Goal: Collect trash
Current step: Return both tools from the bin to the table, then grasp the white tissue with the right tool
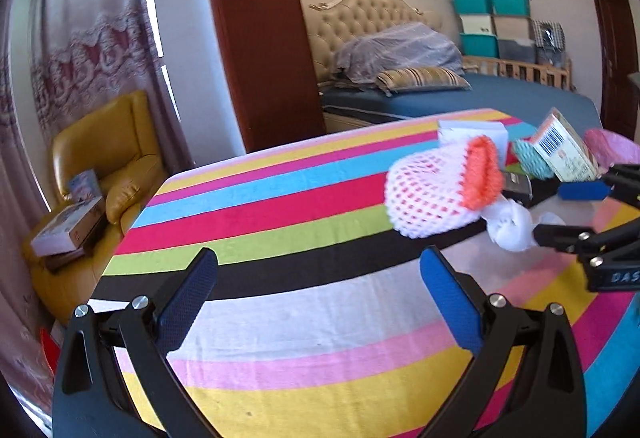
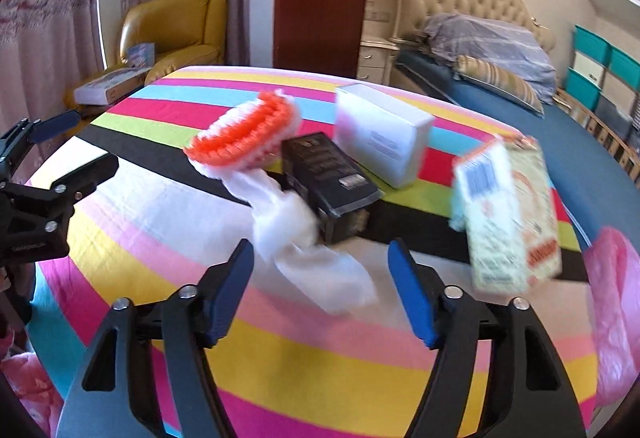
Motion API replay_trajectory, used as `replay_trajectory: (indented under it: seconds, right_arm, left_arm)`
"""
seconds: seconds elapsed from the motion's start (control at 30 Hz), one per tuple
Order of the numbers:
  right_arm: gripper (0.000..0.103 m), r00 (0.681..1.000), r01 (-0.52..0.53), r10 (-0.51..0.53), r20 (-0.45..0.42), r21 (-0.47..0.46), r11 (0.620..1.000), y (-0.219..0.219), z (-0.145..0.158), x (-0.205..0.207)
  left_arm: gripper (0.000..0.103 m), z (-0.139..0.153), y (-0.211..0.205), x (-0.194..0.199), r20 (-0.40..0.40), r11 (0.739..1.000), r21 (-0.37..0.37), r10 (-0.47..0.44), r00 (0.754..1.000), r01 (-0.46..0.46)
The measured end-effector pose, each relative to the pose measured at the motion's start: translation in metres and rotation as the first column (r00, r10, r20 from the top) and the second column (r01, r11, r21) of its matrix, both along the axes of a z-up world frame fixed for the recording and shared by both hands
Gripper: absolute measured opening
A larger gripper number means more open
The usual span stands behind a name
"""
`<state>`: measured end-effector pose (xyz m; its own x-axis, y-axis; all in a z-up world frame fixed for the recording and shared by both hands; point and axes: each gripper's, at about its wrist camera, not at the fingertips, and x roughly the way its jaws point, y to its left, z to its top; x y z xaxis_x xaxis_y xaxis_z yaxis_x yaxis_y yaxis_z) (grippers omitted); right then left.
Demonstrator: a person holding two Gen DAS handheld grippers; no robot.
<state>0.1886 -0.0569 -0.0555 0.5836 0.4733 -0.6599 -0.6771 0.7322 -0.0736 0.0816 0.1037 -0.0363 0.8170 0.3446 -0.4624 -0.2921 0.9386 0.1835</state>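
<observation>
crumpled white tissue (image 2: 308,238) | foam-net sleeve (image 2: 244,133) | right claw (image 2: 320,274) gaping

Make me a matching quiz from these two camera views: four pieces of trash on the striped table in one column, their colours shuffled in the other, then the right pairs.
Things:
1. foam fruit net
2. crumpled tissue
3. small carton lying flat
4. plastic bag at the table's right edge

Colours:
A. black
B. pink
C. white with an orange rim
D. plain white

Pairs: 1-C, 2-D, 3-A, 4-B
</observation>
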Motion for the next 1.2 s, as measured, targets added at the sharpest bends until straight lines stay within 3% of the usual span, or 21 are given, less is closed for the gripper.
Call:
replay_trajectory:
  seconds: [0.2, 0.27, 0.37, 0.43, 0.93, 1.13, 1.2]
  right_arm:
    - [0.052, 0.999, -0.003, 0.0, -0.054, -0.056, 0.998, 0.027, -0.013, 0.011]
    - [0.044, 0.997, 0.002, -0.008, -0.081, -0.079, 0.997, 0.031, -0.018, 0.015]
    - [0.031, 0.997, -0.001, -0.004, -0.074, -0.062, 0.998, 0.029, -0.013, 0.015]
    - [0.029, 0.999, -0.003, 0.001, -0.05, -0.055, 0.999, 0.024, -0.009, 0.008]
    - [0.029, 0.995, 0.092, -0.089, -0.045, 0.078, 0.993, -0.054, 0.005, -0.016]
    - [0.029, 0.994, 0.103, -0.097, -0.057, 0.115, 0.988, -0.067, 0.002, -0.016]
    - [0.029, 0.992, 0.111, -0.103, -0.069, 0.129, 0.985, -0.07, 0.0, -0.015]
  left_arm:
    - [0.098, 0.005, 0.013, -0.005, 0.026, 0.997, -0.067, 0.033, 0.999, -0.031]
    - [0.098, 0.005, 0.013, -0.007, 0.03, 0.997, -0.073, 0.024, 0.999, -0.022]
    - [0.098, 0.005, 0.01, -0.008, 0.032, 0.998, -0.064, 0.014, 0.999, -0.012]
    - [0.098, 0.004, 0.006, -0.007, 0.027, 0.998, -0.057, 0.007, 1.0, -0.005]
    - [0.098, 0.001, -0.033, 0.029, -0.044, 0.985, -0.117, -0.136, 0.99, 0.13]
    - [0.098, 0.005, -0.027, 0.042, -0.041, 0.964, -0.237, -0.135, 0.99, 0.122]
    - [0.098, 0.003, -0.029, 0.048, -0.053, 0.964, -0.24, -0.129, 0.99, 0.113]
